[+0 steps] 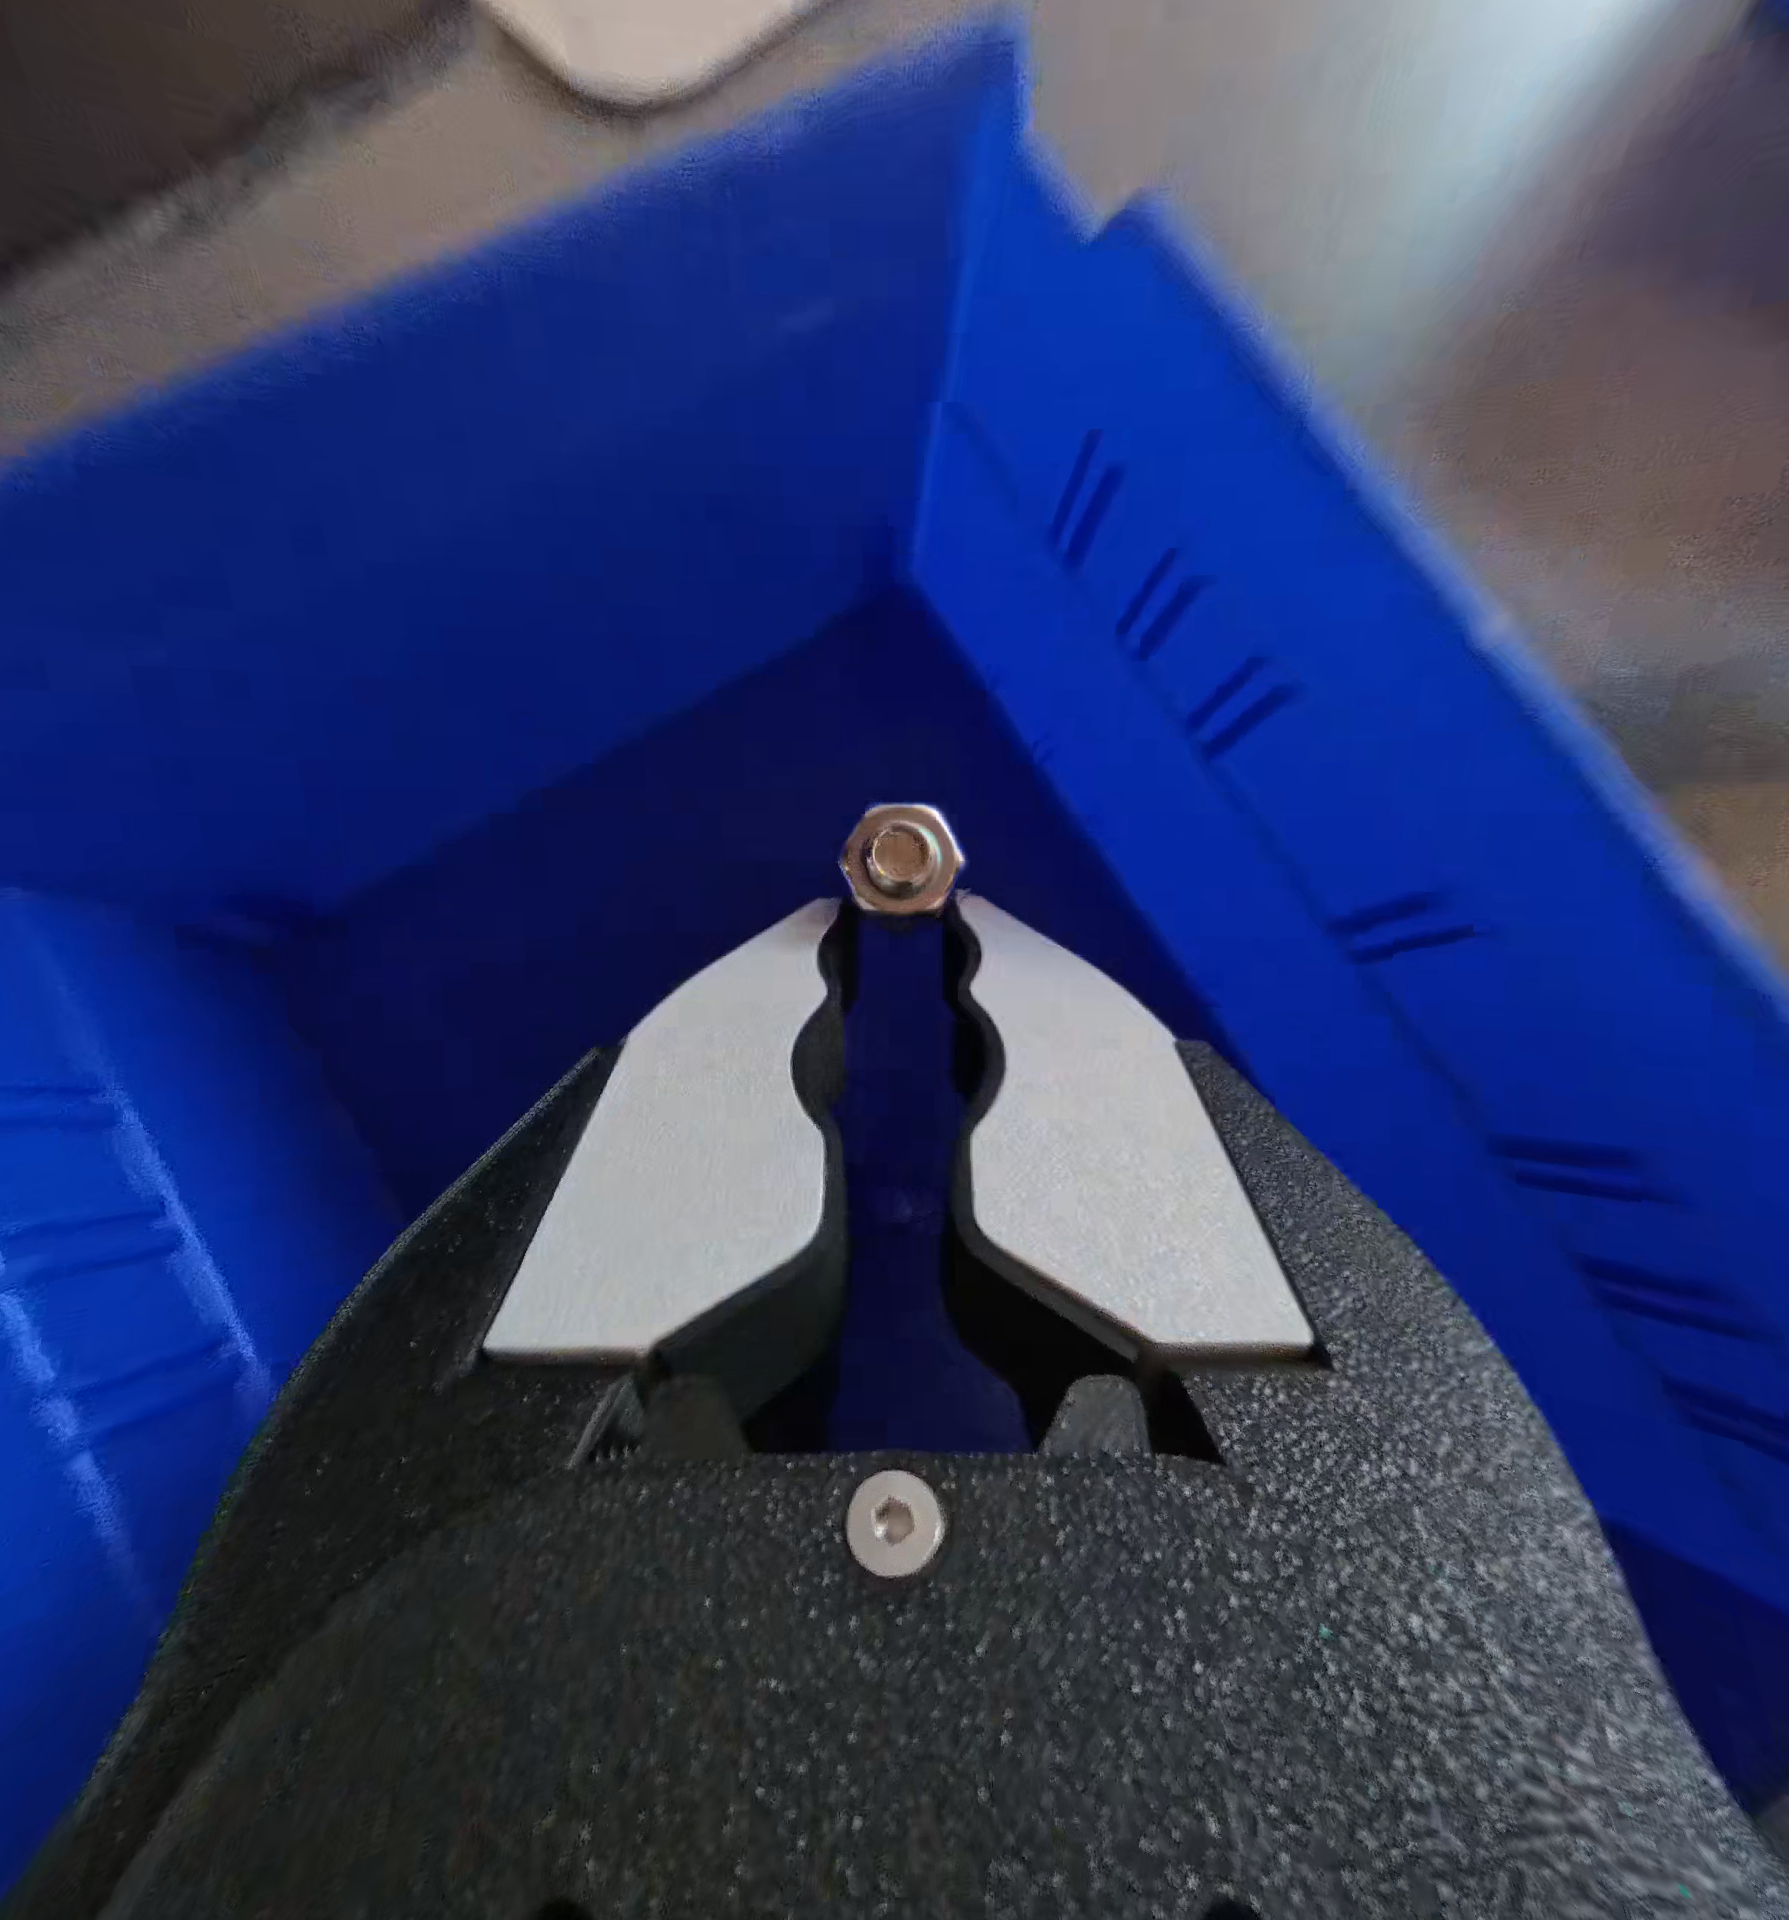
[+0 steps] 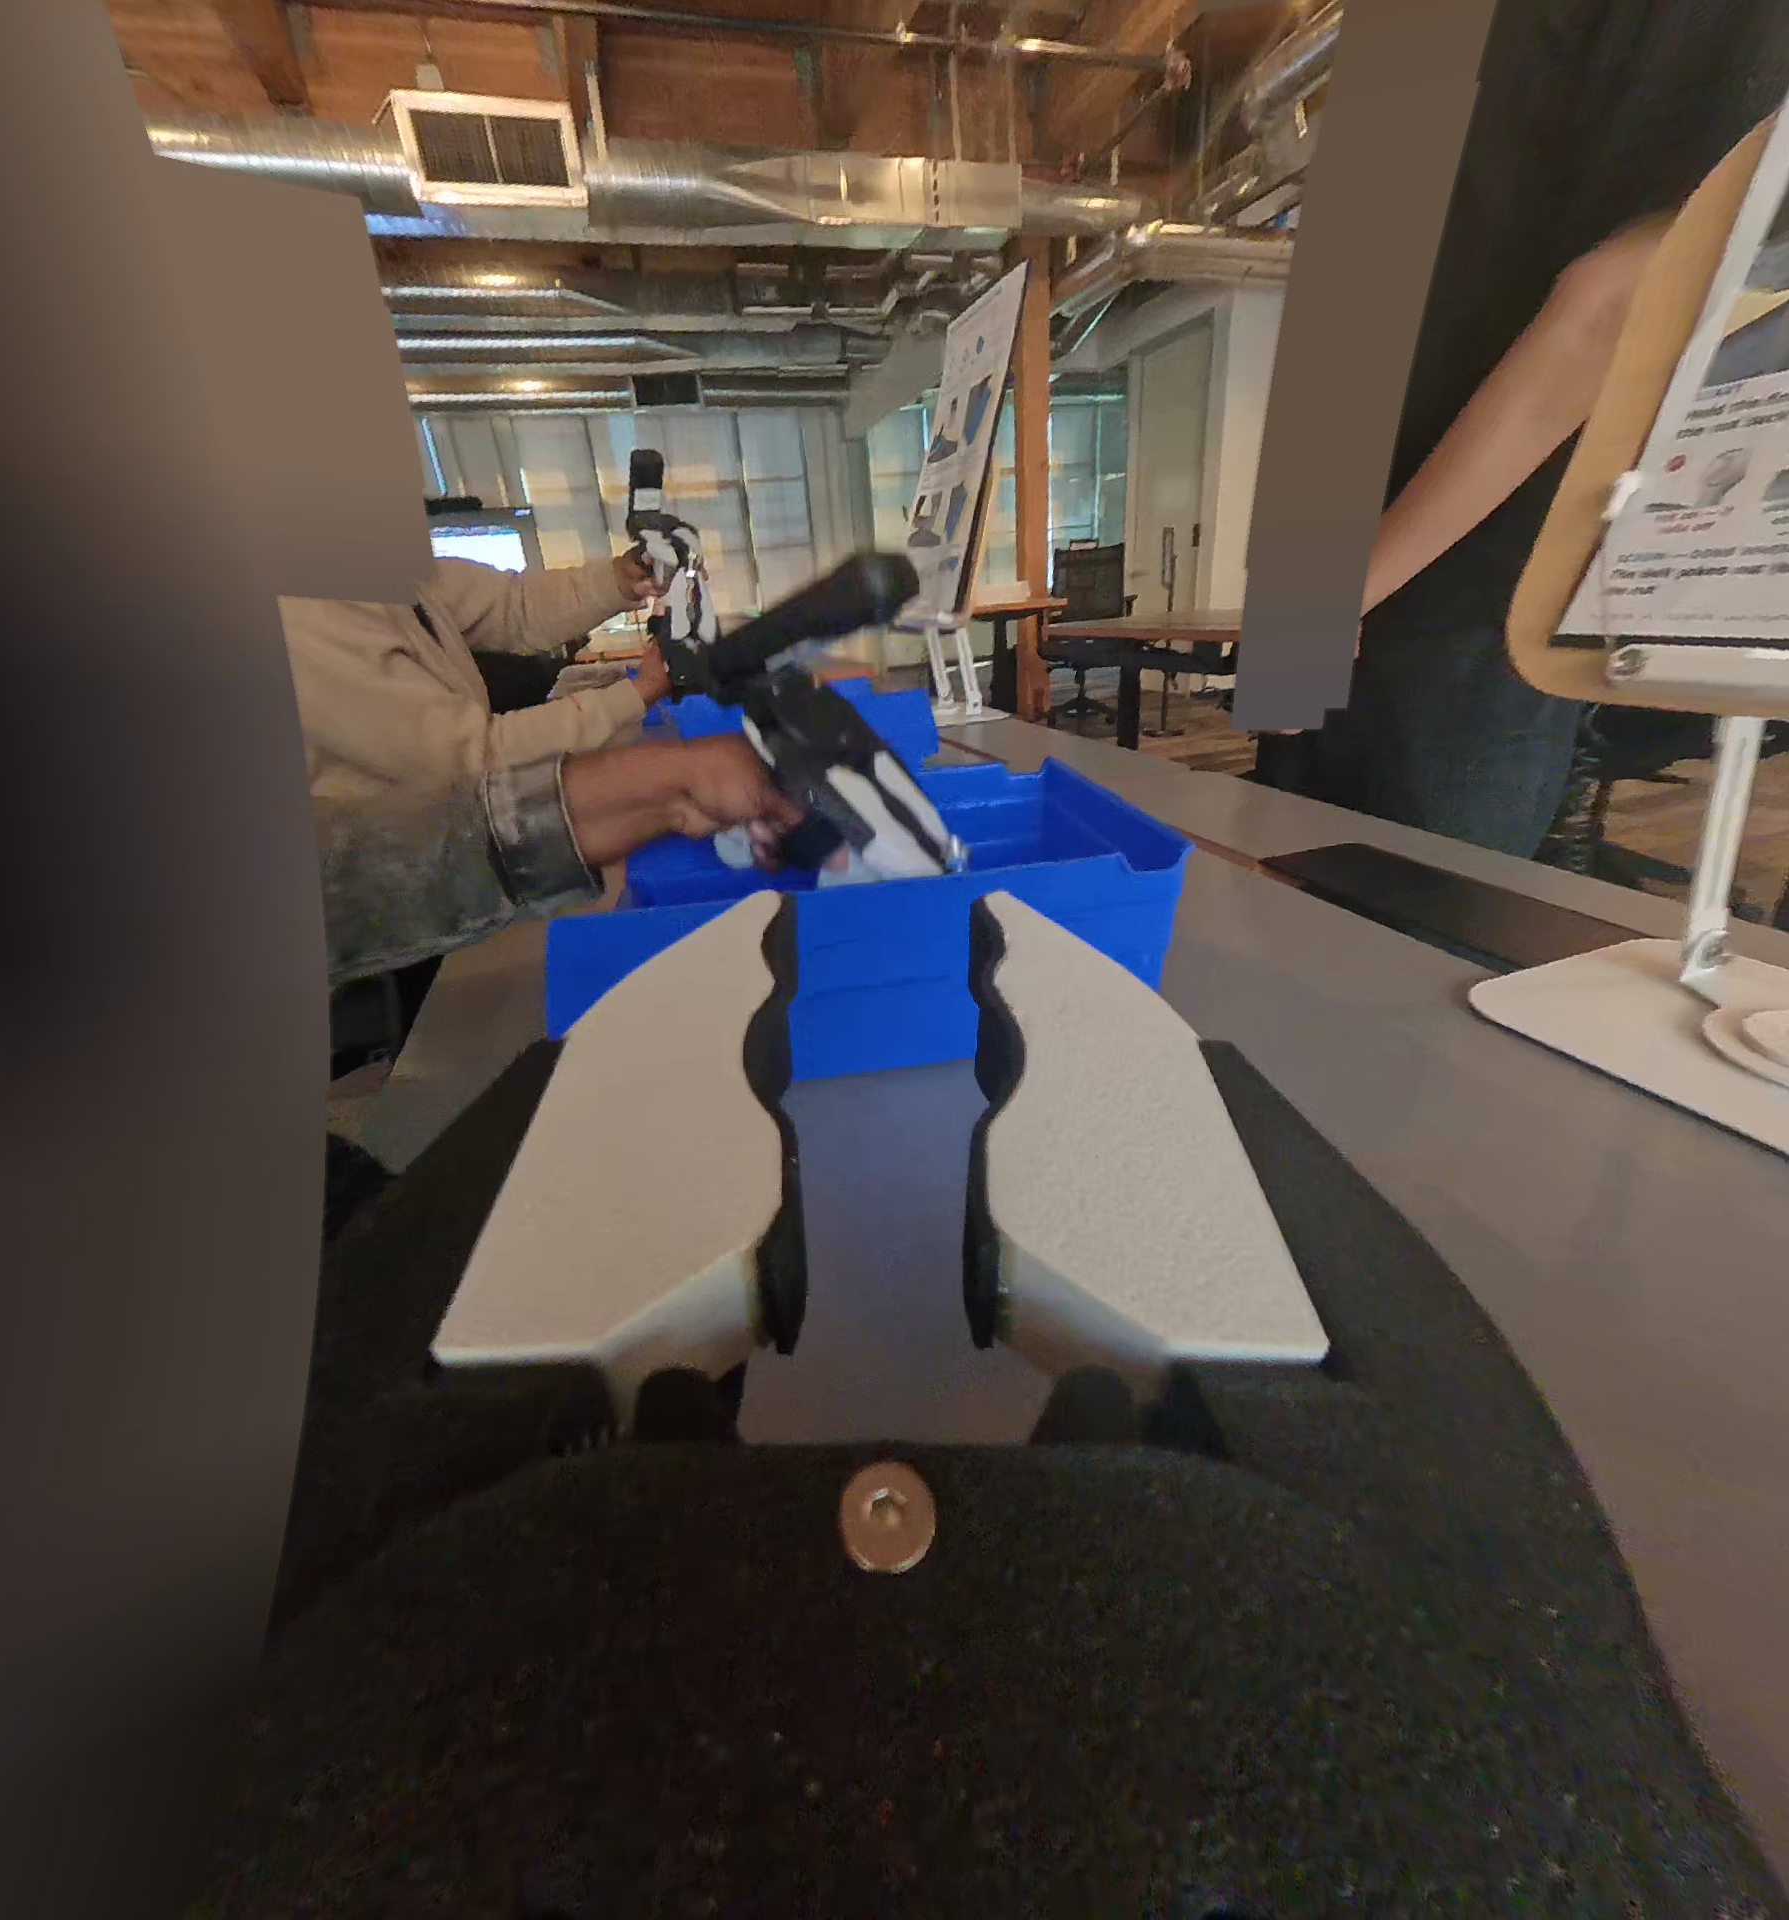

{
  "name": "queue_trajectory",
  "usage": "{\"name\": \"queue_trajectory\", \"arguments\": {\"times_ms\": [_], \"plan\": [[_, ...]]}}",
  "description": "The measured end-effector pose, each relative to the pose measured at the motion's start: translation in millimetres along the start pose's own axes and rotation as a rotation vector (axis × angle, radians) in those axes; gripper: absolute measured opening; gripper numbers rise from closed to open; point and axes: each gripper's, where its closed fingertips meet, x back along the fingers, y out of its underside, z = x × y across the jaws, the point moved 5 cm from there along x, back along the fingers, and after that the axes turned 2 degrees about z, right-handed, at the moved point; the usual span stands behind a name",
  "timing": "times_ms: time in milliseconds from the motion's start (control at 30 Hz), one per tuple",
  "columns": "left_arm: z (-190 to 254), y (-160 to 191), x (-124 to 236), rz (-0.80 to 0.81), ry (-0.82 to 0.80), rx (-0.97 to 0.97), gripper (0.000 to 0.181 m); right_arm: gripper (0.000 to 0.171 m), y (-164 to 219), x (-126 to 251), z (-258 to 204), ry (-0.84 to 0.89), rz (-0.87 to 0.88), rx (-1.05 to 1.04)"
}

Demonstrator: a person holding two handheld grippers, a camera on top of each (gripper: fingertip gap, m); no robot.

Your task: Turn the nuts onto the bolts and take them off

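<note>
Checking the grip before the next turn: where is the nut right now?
In the left wrist view the nut sits on the bolt's end at the tips of the left tongs, over the blue bin.

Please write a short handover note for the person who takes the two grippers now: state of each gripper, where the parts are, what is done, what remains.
Left gripper: shut on the bolt with nut, held by its fingertips over the inside of the blue bin.
Right gripper: open, empty, above the grey table, pointing at the bin.
Done: a nut sits on the bolt's end; how far on, cannot tell.
Left: probably grip the nut with the right gripper and turn it. No other nuts or bolts are visible.
</note>
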Motion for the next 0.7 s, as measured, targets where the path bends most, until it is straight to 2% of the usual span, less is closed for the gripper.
{"name": "queue_trajectory", "arguments": {"times_ms": [133, 267, 433, 567, 600, 633, 667, 700], "plan": [[42.1, -36.0, 37.9, 0.178, 0.089, -0.039, 0.016, 0.030, 11.2, -8.1, -2.4, -0.013, -0.068, 0.030], [102.0, -58.8, 55.9, 0.295, 0.218, -0.122, 0.016, 0.035, 7.8, -20.7, -10.9, -0.054, -0.121, 0.048], [167.2, -59.4, 52.1, 0.286, 0.311, -0.232, 0.015, 0.037, -14.1, -44.3, -45.2, -0.176, -0.194, 0.192], [204.3, -53.1, 55.7, 0.271, 0.386, -0.294, 0.009, 0.041, -8.1, -56.6, -58.0, -0.293, -0.336, 0.223], [208.6, -52.6, 57.6, 0.277, 0.378, -0.300, 0.000, 0.042, -8.1, -57.4, -60.3, -0.319, -0.335, 0.209], [212.8, -52.4, 60.6, 0.287, 0.394, -0.300, 0.000, 0.039, -8.4, -57.8, -62.0, -0.336, -0.328, 0.186], [217.4, -53.7, 61.9, 0.306, 0.413, -0.278, 0.000, 0.028, -5.9, -57.1, -63.9, -0.363, -0.341, 0.153], [219.8, -53.9, 61.4, 0.322, 0.437, -0.255, 0.000, 0.008, -0.7, -56.6, -65.0, -0.390, -0.360, 0.123]]}}
